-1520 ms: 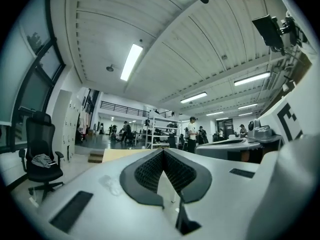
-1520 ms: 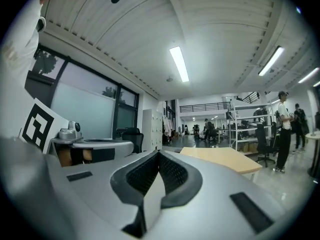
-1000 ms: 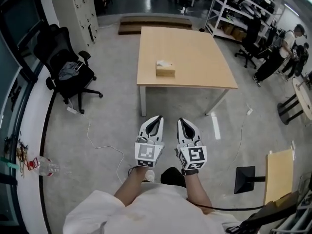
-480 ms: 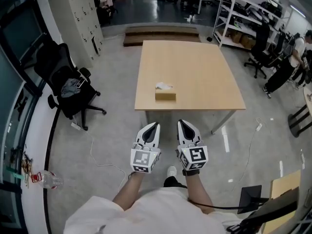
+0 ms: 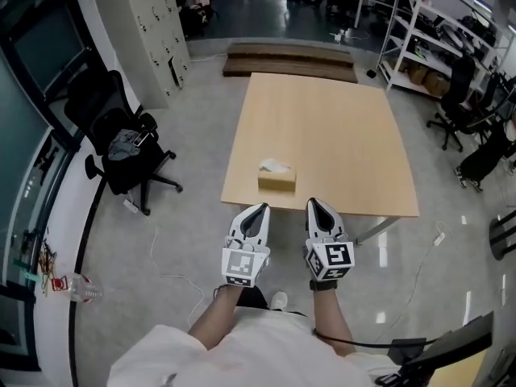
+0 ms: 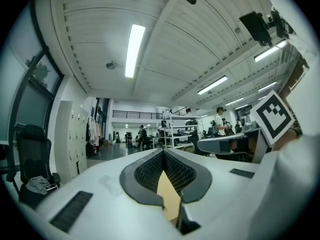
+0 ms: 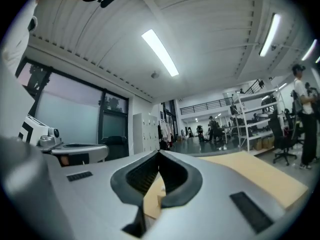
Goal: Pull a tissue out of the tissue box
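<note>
My left claw (image 5: 258, 209) and right claw (image 5: 315, 204) are pressed together, empty, near the tissue box (image 5: 276, 182) on the counter (image 5: 347, 127), so I should spread one and gently pinch the tissue (image 5: 274, 166) on top.

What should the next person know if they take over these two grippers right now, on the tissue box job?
Left gripper: shut, empty, held at the table's near edge.
Right gripper: shut, empty, beside the left one.
Tissue box: on the table, close to its near edge, just ahead of the grippers. A tissue sticks out of its top.
Done: nothing on the box yet; neither gripper touches it.
To do: reach the box, open one gripper, pinch the tissue and pull it free, probably steadying the box with the other.
</note>
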A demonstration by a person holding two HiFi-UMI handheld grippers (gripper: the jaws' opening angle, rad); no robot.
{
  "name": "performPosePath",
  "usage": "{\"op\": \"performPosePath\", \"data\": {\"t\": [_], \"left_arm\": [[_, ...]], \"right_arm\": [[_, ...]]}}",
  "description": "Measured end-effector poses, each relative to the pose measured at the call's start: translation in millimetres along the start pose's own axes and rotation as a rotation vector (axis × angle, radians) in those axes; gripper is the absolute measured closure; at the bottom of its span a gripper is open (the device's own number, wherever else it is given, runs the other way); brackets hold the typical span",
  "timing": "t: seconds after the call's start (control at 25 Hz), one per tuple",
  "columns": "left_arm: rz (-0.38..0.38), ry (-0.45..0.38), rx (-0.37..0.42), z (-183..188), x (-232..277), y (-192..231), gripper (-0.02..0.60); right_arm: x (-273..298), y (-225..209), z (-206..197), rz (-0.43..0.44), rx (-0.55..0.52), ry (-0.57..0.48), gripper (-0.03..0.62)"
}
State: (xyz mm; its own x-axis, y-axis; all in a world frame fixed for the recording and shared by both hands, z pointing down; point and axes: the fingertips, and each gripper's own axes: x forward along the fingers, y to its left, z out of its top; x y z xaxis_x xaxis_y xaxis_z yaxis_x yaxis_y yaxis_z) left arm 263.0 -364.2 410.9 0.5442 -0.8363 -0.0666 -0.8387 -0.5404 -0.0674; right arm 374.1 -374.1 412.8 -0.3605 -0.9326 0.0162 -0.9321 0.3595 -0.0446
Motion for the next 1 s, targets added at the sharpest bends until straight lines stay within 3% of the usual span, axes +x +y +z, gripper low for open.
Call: {"op": "performPosePath", "data": {"t": [0.32,0.52,0.76,0.92,1.0], "left_arm": [[0.043,0.057,-0.065,-42,56,71,0.581],[0.019,0.027,-0.125,-38,113,124,0.581],[0.007,-0.015,-0.084,-46,172,222,0.581],[-0.056,0.029,-0.014,-78,200,227,0.581],[-0.078,0.073,-0.024,-104,217,224,0.581]], "right_arm": [[81,-5,-34,0.046,0.013,0.051,0.591],[156,-26,-13,0.027,-0.047,0.034,0.591],[250,-25,-10,-0.009,-0.100,0.039,0.591],[285,-27,-35,-0.033,-0.135,0.088,0.591],[296,-32,-53,-0.038,-0.138,0.130,0.591]]}}
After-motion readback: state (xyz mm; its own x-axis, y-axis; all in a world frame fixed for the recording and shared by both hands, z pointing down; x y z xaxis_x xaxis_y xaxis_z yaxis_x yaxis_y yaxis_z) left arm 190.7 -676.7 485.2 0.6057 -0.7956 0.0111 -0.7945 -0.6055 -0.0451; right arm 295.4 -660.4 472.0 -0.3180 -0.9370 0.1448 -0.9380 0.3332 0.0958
